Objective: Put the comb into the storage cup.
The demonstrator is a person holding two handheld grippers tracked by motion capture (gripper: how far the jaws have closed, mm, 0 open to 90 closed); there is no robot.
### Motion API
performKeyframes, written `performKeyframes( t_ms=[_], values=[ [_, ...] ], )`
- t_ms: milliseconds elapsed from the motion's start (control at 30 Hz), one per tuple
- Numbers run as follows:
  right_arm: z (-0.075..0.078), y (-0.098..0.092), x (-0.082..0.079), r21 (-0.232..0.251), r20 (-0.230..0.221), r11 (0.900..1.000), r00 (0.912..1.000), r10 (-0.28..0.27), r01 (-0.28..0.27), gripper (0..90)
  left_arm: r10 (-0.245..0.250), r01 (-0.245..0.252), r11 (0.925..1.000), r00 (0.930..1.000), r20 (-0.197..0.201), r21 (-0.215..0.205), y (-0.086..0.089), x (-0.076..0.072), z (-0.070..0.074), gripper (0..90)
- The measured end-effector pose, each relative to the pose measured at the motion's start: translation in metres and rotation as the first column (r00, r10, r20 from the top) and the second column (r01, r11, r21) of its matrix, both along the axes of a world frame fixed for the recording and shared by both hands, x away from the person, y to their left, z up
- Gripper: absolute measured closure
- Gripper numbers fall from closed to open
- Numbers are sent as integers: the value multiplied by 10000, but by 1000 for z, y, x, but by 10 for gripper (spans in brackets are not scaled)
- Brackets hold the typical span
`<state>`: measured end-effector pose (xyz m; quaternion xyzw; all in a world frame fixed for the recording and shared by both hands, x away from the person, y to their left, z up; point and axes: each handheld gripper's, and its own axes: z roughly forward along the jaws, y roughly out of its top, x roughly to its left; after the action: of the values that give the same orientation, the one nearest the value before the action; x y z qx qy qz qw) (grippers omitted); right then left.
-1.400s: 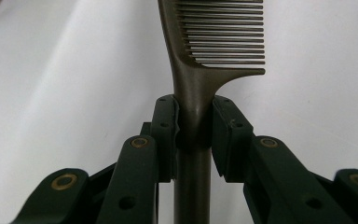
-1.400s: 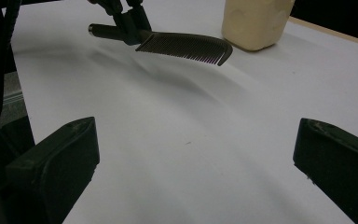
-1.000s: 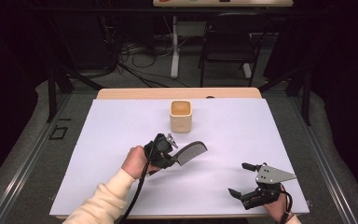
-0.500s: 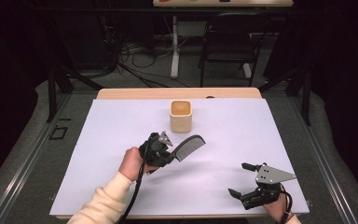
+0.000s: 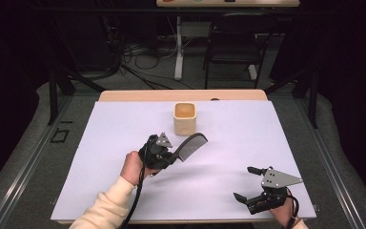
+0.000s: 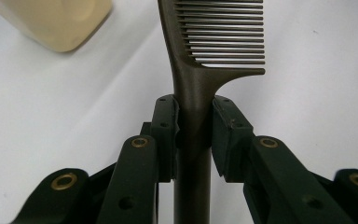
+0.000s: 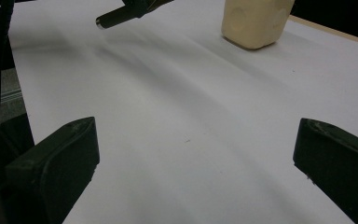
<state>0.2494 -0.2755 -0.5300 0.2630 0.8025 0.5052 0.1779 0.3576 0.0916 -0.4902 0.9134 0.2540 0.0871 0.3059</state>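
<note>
sleeve: cream knit | left gripper: black, brass-ringed screw holes, black cable

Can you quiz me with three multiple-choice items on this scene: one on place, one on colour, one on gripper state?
1. Where is the cup? A beyond the comb B at the table's near edge C in the right gripper
2. The comb's colour? A white B dark brown C red
3. The left gripper is: A open and empty B shut on the comb's handle C shut on the cup

Answers: 1 A, high view shows it past the comb. 2 B, the left gripper view shows it. 3 B, pads clamp the handle.
</note>
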Motion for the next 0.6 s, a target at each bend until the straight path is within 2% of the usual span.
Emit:
performKeyframes(
  t_ms=[600],
  values=[
    [0, -1, 0, -18, 39, 10000, 10000, -47, 47, 0, 370, -352, 9981, 9987, 346, -503, 6, 0, 1, 723]
  ],
)
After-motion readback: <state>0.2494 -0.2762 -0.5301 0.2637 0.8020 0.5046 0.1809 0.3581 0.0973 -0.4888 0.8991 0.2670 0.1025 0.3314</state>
